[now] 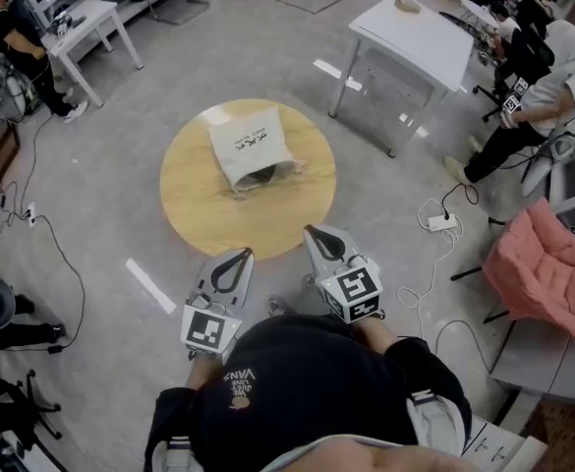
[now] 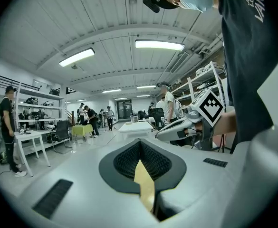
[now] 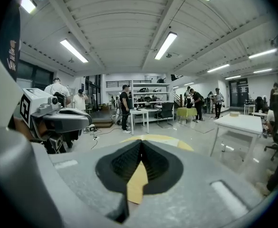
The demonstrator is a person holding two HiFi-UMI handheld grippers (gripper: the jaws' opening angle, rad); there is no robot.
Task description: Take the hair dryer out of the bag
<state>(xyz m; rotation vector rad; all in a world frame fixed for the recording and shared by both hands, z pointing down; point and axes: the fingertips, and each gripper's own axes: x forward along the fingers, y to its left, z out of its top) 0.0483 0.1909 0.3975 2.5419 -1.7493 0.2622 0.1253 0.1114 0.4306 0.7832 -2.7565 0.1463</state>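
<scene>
Nearest to us, both tools are held low in front of the body, side by side and short of the near edge of the round wooden table (image 1: pixel 191 219).

Left gripper (image 1: pixel 239 257): jaws pressed together, nothing between them; its own view shows only the ribbed pads meeting.

Right gripper (image 1: pixel 317 235): the same, jaws together and empty. It sits a little further forward than the left, with its tip just at the table's rim.

Both point ahead and slightly down toward the bag. We read this as a ready stance and judge that the task has not begun. Neither tool touches the table or the bag.

At about the middle of the table lies the bag (image 1: pixel 249 142), of pale cloth with a short line of dark print. It lies flat, with its closed end away from us. Its mouth faces us and is crumpled and partly gaping. That orientation probably suits a straight reach from where we stand: one tool to pin or lift the cloth, the other to draw the contents out.

The hair dryer (image 1: pixel 260 174) is inside the bag. Only a dark, rounded patch shows in the opening. We cannot make out a handle, nozzle or cord.

Beyond the round table stands a white rectangular table (image 1: pixel 420 42). To its right are seated people, well apart from our work.
</scene>
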